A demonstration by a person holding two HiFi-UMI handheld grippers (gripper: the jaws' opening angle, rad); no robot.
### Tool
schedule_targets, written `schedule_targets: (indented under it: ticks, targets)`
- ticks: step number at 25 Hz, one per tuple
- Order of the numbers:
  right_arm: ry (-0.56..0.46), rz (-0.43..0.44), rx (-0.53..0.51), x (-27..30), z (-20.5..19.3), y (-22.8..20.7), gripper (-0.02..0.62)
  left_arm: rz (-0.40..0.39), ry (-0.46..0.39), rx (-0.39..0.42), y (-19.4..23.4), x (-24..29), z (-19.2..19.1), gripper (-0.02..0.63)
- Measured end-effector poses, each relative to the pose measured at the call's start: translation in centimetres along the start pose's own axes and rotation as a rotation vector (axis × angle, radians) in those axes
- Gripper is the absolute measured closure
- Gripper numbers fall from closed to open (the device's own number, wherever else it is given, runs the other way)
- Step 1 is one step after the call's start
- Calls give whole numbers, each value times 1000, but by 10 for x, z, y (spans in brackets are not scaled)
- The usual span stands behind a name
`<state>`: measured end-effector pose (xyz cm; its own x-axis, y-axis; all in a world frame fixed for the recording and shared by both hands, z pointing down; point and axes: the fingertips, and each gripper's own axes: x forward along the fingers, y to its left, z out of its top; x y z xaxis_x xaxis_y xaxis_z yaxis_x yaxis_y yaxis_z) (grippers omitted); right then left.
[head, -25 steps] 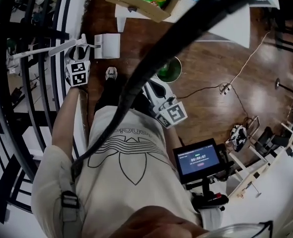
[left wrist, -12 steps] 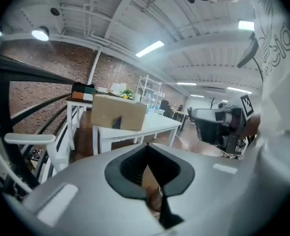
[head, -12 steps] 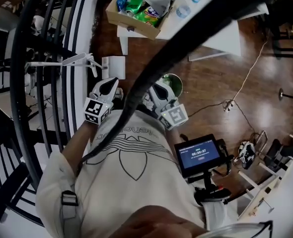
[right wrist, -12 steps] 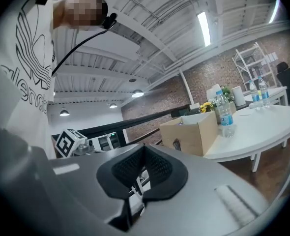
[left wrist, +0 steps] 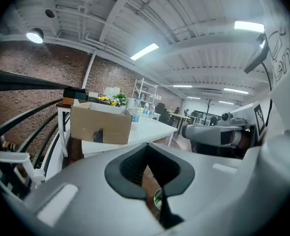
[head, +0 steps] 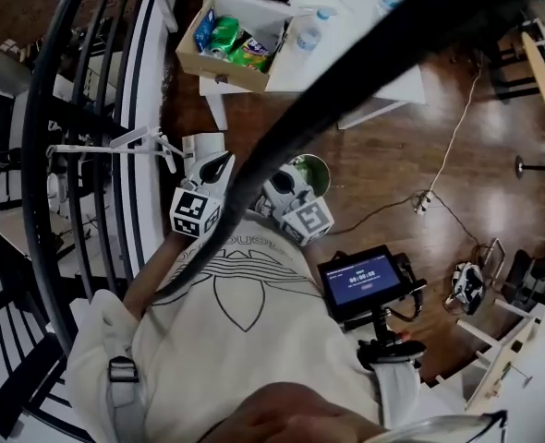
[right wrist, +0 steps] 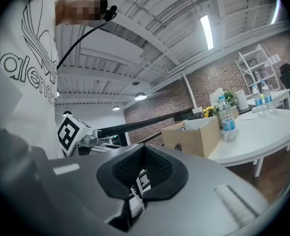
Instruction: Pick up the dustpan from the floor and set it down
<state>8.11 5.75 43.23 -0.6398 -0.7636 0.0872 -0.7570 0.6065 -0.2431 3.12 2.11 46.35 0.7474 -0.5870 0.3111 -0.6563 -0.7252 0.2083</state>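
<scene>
The white dustpan (head: 203,146) stands on the wooden floor by the black railing, its long handle (head: 106,147) running left through the bars. My left gripper (head: 219,166) hangs just in front of my chest, close beside the pan, shut and empty. In the left gripper view its jaws (left wrist: 157,200) meet with nothing between them. My right gripper (head: 277,187) is held level next to it, over the green bin (head: 314,172). It too is shut and empty (right wrist: 135,193).
A white table (head: 365,53) ahead carries a cardboard box (head: 231,49) of snacks and a water bottle (head: 309,33). The black stair railing (head: 88,109) curves along the left. Cables (head: 439,183) trail over the floor at the right. A small screen (head: 363,282) is mounted at my waist.
My left gripper left the dustpan's handle, rose and drew back toward my chest. The dustpan stays on the floor. My right gripper lifted slightly.
</scene>
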Motion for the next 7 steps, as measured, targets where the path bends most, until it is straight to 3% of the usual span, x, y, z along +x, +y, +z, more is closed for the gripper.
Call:
schedule_targets:
  ticks: [7]
  targets:
    - [-42,49,-55,9,13,-9,594,-6,-35,43,1,10,15,586]
